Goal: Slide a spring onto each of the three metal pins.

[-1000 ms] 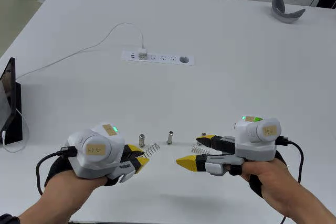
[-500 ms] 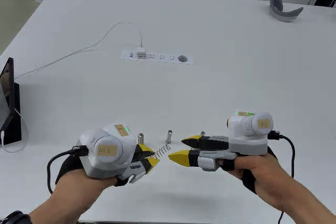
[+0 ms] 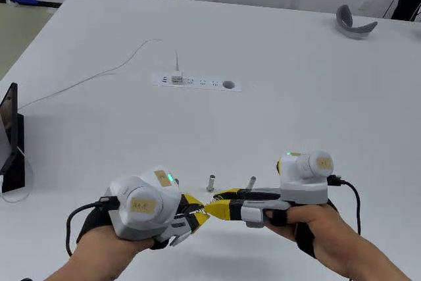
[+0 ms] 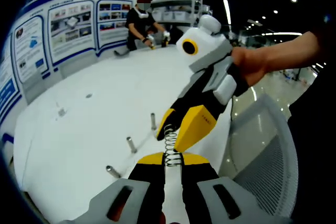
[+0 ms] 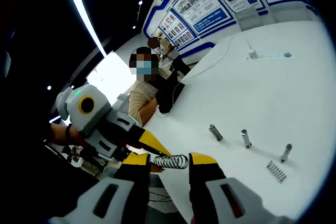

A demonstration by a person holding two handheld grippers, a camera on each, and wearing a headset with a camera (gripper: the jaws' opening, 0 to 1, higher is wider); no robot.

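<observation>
Left gripper view shows the left gripper [image 4: 167, 161] with its yellow-tipped jaws pressed together on the lower end of a thin wire spring [image 4: 169, 146]. The spring stands up from them as a narrow silver coil. The right gripper [image 4: 169, 137] comes in from the upper right, and its wedge-shaped yellow jaws stand apart, one on each side of the coil's free end. In the right gripper view the same spring lies across the gap between these parted jaws; whether they touch it I cannot tell. Three short metal pins [image 5: 245, 138], round and shiny, stand upright in a row on the smooth white tabletop [image 5: 273, 77], close to its near edge. The end pin [image 5: 215, 132] has a coil around it, and the other two are bare. A loose spring [image 5: 275, 171] lies flat just beside the pin at the other end. In the head view both grippers meet above the near edge, just before the pins.
</observation>
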